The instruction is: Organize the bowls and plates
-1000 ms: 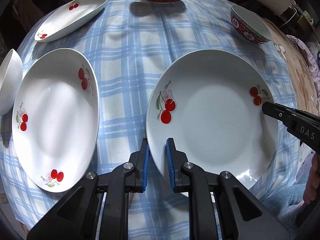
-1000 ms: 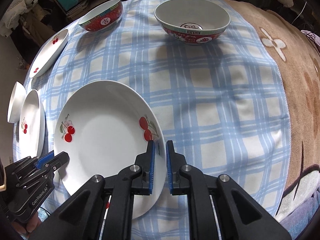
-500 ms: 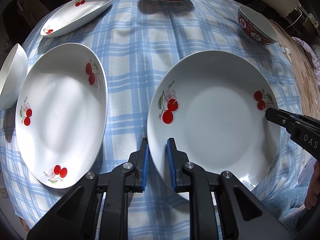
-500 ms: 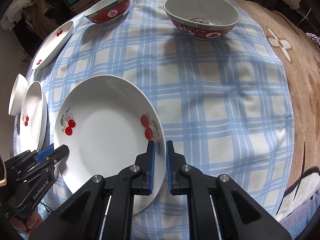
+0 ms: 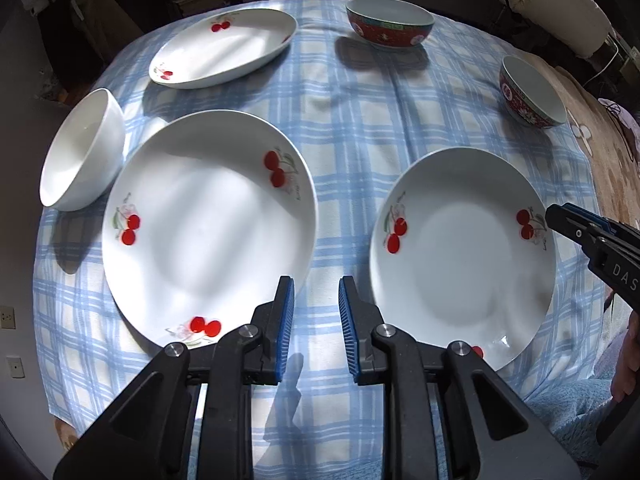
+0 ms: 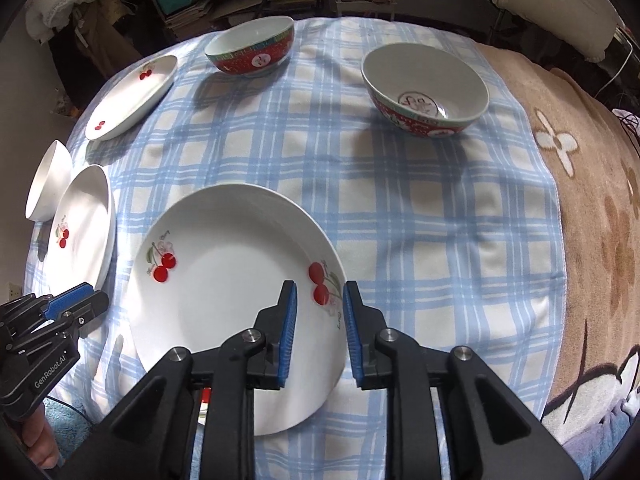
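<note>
Jaws, left gripper: parting, blue pads apart, only checked cloth seen in the gap; it hangs over the strip of cloth between the two near plates.
Jaws, right gripper: parting as well, pads apart; the right rim of the near right plate, with its cherry print, shows in the gap (whether either pad touches the rim cannot be told).
Near right plate: white, shallow, cherry motifs at left and right; lies flat on the tablecloth, at the near right of the table.
Near left plate: same pattern, three cherry motifs; flat, just left of the left gripper, clearly apart from the near right plate.
White bowl: plain, tipped on its side at the left edge, right beside the near left plate's far-left rim.
Far plate: cherry pattern, far left of the table, apart from the others.
Red bowl, far centre: upright, red outside with a teal band, white inside.
Red bowl, far right: upright, a printed motif in its bottom, near the cloth's right edge.
Tablecloth: blue-and-white check, covering a brown flowered blanket that shows at the right.
Hands: a part of a hand grips the left gripper's handle at the lower left of the right wrist view.
</note>
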The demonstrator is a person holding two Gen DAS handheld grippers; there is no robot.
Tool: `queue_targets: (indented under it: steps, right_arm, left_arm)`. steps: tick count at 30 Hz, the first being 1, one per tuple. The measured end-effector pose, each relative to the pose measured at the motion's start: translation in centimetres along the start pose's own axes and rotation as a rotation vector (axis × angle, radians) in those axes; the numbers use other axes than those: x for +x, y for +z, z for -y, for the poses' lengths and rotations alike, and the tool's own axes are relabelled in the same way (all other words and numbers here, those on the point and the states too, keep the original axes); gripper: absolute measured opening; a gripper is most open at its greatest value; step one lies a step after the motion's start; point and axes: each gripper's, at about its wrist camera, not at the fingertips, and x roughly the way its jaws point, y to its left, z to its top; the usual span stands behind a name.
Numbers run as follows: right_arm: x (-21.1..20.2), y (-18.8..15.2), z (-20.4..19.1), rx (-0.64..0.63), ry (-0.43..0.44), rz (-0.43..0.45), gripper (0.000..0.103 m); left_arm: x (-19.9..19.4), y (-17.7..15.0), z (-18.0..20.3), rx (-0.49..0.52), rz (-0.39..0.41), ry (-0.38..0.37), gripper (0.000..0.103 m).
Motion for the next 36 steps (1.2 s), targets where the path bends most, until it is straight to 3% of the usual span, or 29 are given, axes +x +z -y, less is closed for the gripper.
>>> queue_targets:
  steps: [2, 4, 6, 9, 11, 13, 23, 27, 32, 36]
  right_arm:
    - [-1.4, 0.3, -1.3, -0.037, 0.029, 0.057, 0.036]
    - [-2.6, 0.6, -2.7, -0.079, 0.055, 0.121, 0.053]
    - [-3.4, 1.0, -4.3, -0.130, 0.084, 0.155, 0.060]
    - [-3.8, 1.7, -6.8, -0.204, 0.116, 0.180, 0.066]
    - [-4.1, 1.7, -8.7, -0.258, 0.115, 0.203, 0.075]
    - [-4.0, 1.8, -10.3, -0.301, 0.112, 0.220, 0.096]
    - [-2.8, 3.6, -14.1, -0.356, 0.142, 0.219, 0.099]
    - [-2.8, 4.5, -14.7, -0.357, 0.142, 0.234, 0.099]
    - [-2.1, 5.6, -15.6, -0.362, 0.147, 0.238, 0.099]
    - [-0.8, 6.1, -16.5, -0.365, 0.136, 0.222, 0.098]
  left_arm:
    - [-0.9, 0.0, -1.3, -0.028, 0.014, 0.017, 0.036]
    - [-1.7, -0.2, -3.0, -0.055, 0.028, 0.046, 0.044]
    - [-2.2, -0.3, -4.4, -0.069, 0.039, 0.079, 0.052]
    - [-2.5, -0.3, -6.2, -0.083, 0.032, 0.127, 0.072]
    - [-3.0, -0.4, -7.4, -0.099, 0.036, 0.154, 0.083]
    - [-3.3, -0.3, -8.3, -0.109, 0.041, 0.176, 0.086]
    - [-2.9, -0.1, -13.8, -0.233, 0.047, 0.210, 0.089]
    - [-1.9, -0.1, -15.2, -0.244, 0.044, 0.259, 0.089]
    - [-1.0, -0.1, -16.9, -0.317, 0.057, 0.227, 0.089]
    - [-0.2, 0.2, -17.0, -0.313, 0.071, 0.242, 0.089]
